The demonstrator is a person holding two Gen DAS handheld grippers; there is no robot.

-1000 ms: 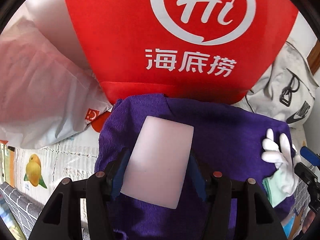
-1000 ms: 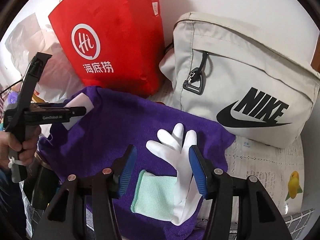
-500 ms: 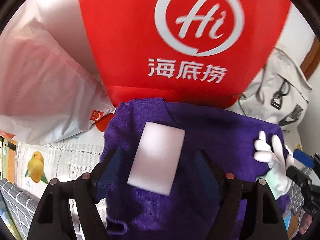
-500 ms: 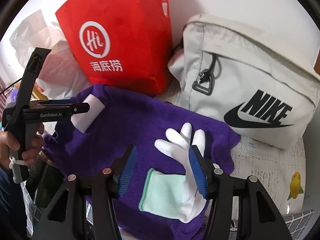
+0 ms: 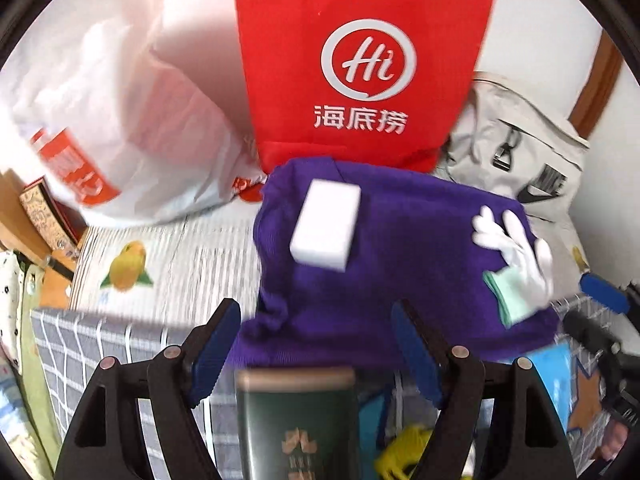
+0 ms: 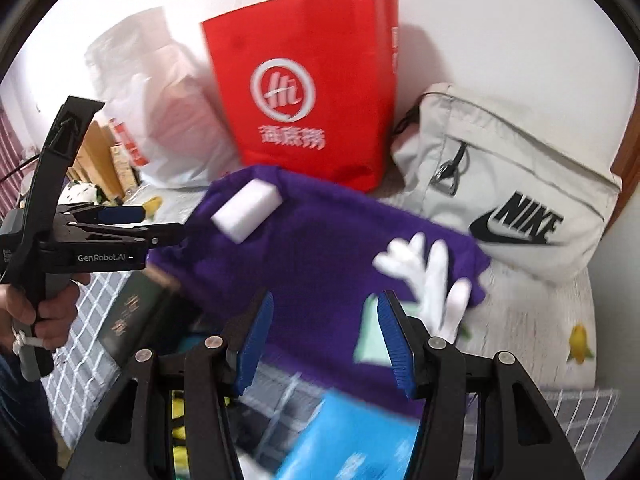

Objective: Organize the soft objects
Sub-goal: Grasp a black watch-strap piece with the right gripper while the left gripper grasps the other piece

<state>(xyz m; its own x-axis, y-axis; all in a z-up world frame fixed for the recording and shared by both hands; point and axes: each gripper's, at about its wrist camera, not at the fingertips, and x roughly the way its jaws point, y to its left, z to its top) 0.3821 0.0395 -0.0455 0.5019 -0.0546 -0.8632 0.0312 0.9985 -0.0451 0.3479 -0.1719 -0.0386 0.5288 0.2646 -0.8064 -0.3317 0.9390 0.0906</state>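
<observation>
2 grippers, left gripper (image 5: 316,344) and right gripper (image 6: 326,336), hang spread and empty (blurred) over the purple towel (image 5: 400,248) bearing sponge (image 5: 326,224) and glove (image 5: 516,248).

towel (image 5: 400,248): fuzzy cloth | sponge (image 5: 325,224): matt foam | glove (image 5: 516,248): smooth

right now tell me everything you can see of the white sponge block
The sponge is a plain white rectangular block, foam-like, with clean edges and no print or visible wear. It lies flat on the purple cloth, near the cloth's far left corner, turned at a slant, just in front of the red bag. Only the cloth touches it. The left gripper is open and clear of it, nothing between its pads. The white glove lies apart, toward the cloth's right edge.
</observation>
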